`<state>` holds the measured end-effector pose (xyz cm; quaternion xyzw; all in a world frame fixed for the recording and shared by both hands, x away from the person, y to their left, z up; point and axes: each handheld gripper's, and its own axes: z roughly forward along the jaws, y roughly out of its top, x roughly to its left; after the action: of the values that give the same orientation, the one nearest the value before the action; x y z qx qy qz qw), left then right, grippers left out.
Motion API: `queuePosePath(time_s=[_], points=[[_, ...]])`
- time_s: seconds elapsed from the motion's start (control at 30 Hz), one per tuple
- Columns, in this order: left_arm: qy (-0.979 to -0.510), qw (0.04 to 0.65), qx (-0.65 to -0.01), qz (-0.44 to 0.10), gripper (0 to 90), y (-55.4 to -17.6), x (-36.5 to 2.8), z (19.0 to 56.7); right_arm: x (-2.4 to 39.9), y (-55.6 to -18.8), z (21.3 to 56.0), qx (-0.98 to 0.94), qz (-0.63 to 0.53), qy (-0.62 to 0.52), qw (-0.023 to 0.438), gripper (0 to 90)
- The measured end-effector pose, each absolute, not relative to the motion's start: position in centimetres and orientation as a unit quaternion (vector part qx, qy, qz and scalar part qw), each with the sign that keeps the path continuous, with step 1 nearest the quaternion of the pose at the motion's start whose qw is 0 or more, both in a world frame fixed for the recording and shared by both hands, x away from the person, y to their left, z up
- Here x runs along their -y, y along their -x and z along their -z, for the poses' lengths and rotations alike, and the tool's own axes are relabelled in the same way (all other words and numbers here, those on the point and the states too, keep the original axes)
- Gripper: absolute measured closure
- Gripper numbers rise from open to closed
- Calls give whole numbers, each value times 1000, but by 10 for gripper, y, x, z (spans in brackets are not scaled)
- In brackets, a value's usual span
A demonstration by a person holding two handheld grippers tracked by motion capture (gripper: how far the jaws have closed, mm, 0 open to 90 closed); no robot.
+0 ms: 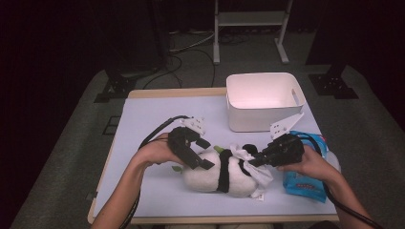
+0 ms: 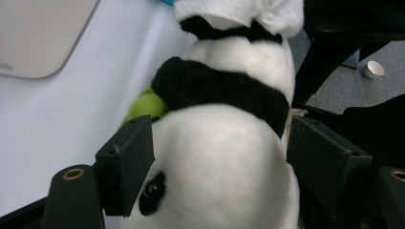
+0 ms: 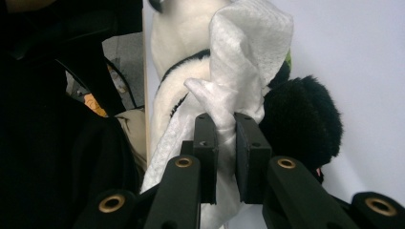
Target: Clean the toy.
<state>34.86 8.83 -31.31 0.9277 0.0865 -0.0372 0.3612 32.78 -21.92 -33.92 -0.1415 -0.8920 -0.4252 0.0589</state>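
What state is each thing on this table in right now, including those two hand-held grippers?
Plush panda: lying on its side on the table.
White wipe: crumpled, draped over the panda.
Left hand-held gripper: open, jaws either side of the panda's head, not pressing.
Right hand-held gripper: shut on the wipe.
White bin: upright, nothing visible inside.
Blue wipe pack: lying flat by the right hand.

Table brightly lit – dark surroundings – close-ups soft, slightly blurred.
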Motion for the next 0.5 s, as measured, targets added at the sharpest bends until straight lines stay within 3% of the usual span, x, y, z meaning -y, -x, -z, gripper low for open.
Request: queuePosePath(time_s=[0.17,0.5], points=[[-927,362,-87,43,283,-356,-82,310,217,-324,339,893,425,137,60,800],[-935,336,-100,51,471,-376,-63,320,216,-315,339,899,416,121,61,798]])
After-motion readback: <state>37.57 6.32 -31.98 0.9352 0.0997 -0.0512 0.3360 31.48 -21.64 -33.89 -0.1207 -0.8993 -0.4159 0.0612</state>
